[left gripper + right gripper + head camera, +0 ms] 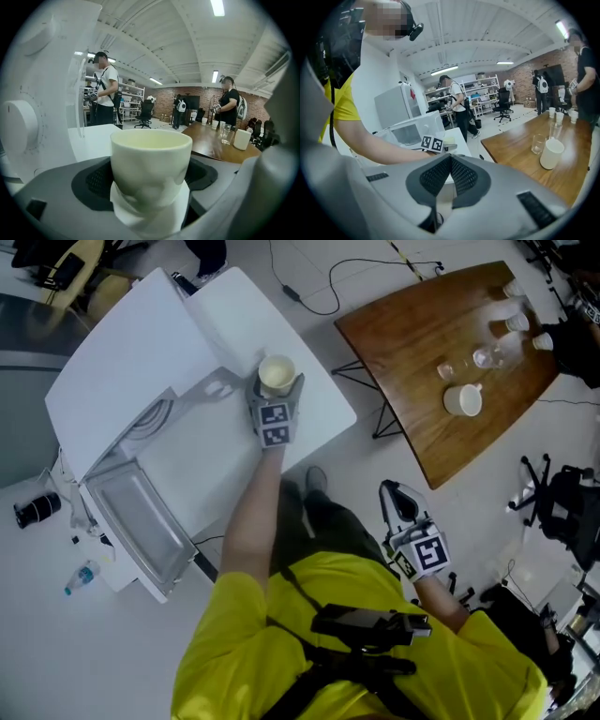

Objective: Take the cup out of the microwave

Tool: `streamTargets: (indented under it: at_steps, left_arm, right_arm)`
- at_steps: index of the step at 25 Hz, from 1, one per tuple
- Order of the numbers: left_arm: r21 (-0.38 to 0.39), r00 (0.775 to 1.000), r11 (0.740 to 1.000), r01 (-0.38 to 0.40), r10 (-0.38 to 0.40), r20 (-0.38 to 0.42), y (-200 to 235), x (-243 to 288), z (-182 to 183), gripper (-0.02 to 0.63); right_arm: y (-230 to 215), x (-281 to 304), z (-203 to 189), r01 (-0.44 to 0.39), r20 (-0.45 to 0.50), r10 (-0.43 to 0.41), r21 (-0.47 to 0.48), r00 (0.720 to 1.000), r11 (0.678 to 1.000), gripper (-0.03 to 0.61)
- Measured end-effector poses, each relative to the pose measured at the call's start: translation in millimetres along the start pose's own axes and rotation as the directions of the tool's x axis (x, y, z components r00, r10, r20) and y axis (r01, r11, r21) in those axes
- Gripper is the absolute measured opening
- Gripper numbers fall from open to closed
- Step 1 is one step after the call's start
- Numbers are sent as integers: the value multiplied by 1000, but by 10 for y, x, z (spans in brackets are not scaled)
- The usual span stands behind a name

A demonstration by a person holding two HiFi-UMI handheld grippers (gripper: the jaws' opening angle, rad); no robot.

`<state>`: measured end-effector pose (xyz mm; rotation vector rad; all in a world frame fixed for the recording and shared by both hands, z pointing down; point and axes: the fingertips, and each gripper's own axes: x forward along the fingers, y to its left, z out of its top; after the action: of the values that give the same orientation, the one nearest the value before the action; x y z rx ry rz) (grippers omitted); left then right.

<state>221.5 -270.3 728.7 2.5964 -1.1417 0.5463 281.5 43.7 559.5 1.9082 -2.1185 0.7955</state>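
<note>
A cream ceramic cup (pixel 151 159) is clamped by the left gripper (pixel 278 382) beside the white microwave (pixel 122 371); the right gripper (pixel 450 165) is closed, its jaws pressed together.

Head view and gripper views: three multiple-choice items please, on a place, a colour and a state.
1. Where is the pale cream ceramic cup?
A) inside the microwave
B) in the left gripper, over the white table
C) on the wooden table

2. The person's shirt is:
A) red
B) yellow
C) blue

3. The fingers of the right gripper are:
A) together, empty
B) wide apart
C) closed on a glass

B: the left gripper view shows the cup between its fingers.
B: plain in the head view.
A: the fingers meet, nothing between.
</note>
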Motion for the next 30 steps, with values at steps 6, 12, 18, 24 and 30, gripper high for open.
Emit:
streamTargets:
  at_steps: [6,12,18,24,30]
  left_arm:
    - [-7,1000,1000,-2,2,-18,13,23,-95,439]
    - [-47,1000,999,-5,4,-23,-82,-692,-94,442]
    - [-170,984,985,-30,59,169,29,-2673,665,91]
    - [-244,916,935,-258,317,247,761,-4380,1298,0]
    - [-295,848,877,-379,457,269,981,-5292,1600,0]
  right_arm:
    - [130,81,30,-46,-5,46,2,999,999,5]
    - [164,162,311,-67,42,68,-14,997,998,5]
    - [486,327,943,-161,126,174,-103,977,981,5]
    - [1105,464,1804,-311,231,351,-194,907,930,5]
    - [1622,296,2256,-383,278,454,-274,847,882,3]
